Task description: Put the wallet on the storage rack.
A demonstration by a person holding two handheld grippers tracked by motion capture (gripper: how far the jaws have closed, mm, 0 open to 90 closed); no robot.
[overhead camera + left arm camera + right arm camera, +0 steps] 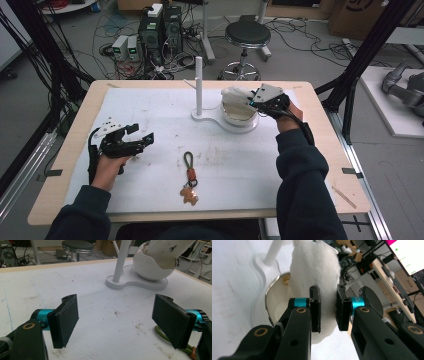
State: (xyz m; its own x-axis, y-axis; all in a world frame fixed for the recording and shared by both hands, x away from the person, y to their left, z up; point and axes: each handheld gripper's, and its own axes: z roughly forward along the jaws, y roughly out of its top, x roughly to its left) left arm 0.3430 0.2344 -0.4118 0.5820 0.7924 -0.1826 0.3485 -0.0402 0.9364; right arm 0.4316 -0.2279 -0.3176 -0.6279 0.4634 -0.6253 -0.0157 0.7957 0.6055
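Our right tool (328, 312) grips the white plush (317, 270) above the bowl (240, 117); left tool (115, 322) open; keychain (189, 180) beside it untouched.

No legible text or labels

- Pale wooden tabletop (320, 107) under a matt white foam sheet (150, 115), rough and stained.
- Glossy white egg-shaped bowl (150, 267) and smooth white plastic post stand (199, 85).
- Fluffy white plush toy (317, 272), pinched between the right hand-held gripper (328, 308)'s matt black pads (315, 312).
- Green woven cord keychain (189, 172).
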